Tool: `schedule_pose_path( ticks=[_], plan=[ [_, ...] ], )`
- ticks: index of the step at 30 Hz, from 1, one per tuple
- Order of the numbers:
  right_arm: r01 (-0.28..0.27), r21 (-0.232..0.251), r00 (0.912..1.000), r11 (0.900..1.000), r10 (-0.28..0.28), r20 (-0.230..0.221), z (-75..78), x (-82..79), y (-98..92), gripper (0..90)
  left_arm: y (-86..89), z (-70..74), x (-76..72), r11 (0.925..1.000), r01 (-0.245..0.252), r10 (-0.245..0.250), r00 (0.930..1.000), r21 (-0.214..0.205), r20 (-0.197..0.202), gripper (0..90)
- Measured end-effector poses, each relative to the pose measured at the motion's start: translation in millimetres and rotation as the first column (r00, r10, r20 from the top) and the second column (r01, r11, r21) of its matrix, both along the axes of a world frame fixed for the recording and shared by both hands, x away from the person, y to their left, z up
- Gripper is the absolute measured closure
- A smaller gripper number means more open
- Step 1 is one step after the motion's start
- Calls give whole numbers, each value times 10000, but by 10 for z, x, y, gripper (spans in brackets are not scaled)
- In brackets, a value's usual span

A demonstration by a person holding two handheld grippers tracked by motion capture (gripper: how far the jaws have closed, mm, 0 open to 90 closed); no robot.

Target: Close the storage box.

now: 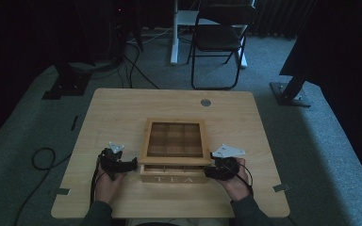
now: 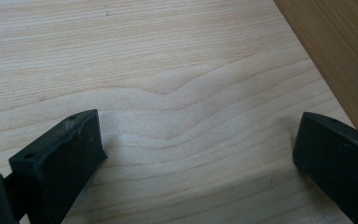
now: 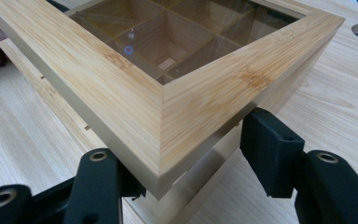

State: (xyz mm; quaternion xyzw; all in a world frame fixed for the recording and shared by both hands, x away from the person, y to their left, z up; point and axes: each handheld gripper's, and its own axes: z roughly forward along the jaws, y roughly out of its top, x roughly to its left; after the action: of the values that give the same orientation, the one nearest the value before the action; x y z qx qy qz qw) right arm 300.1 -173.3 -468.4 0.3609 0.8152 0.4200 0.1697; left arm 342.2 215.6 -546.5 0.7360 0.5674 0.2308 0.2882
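A bamboo tea box (image 1: 173, 178) marked TEA stands at the table's front middle. Its glass-paned lid (image 1: 174, 160) is tilted up a little at the front, with a gap over the base. My right gripper (image 1: 209, 170) is at the lid's front right corner. In the right gripper view the two jaws of this gripper (image 3: 182, 144) clamp that corner of the lid (image 3: 135, 93), one on each side. The divided compartments show through the glass. My left gripper (image 1: 131, 165) rests beside the box's left side. Its jaws (image 2: 198, 128) stand open over bare tabletop, the box wall (image 2: 340, 46) to their right.
A round cable hole (image 1: 206, 102) sits in the table behind the box. Small tape tabs (image 1: 281, 188) mark the front corners. Beyond the table are a black folding chair (image 1: 219, 37), stand bases and cables (image 1: 42, 157) on the carpet.
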Motion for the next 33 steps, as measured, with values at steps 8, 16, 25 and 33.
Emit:
schedule_pose_path(
  ticks=[8, 16, 25, 33],
  plan=[
    [-2, -76, 9999, 10000, 1, -151, -33, -11, 1, 443, 1, 1, 0, 10000, 13, -13, 10000, 18, -12, 16],
    [-73, -322, 9995, 9995, 64, -294, -62, -43, 8, 433, 1, 1, 0, 10000, 13, -13, 10000, 18, -16, 16],
    [-420, -437, 9989, 9982, 410, -237, -56, -118, 10, 402, 1, 1, 0, 10000, 11, -11, 10000, 16, -13, 16],
    [-546, -643, 9982, 9964, 529, -287, -89, -187, 2, 393, 1, 1, 0, 10000, 13, -13, 10000, 19, -12, 16]
  ],
)
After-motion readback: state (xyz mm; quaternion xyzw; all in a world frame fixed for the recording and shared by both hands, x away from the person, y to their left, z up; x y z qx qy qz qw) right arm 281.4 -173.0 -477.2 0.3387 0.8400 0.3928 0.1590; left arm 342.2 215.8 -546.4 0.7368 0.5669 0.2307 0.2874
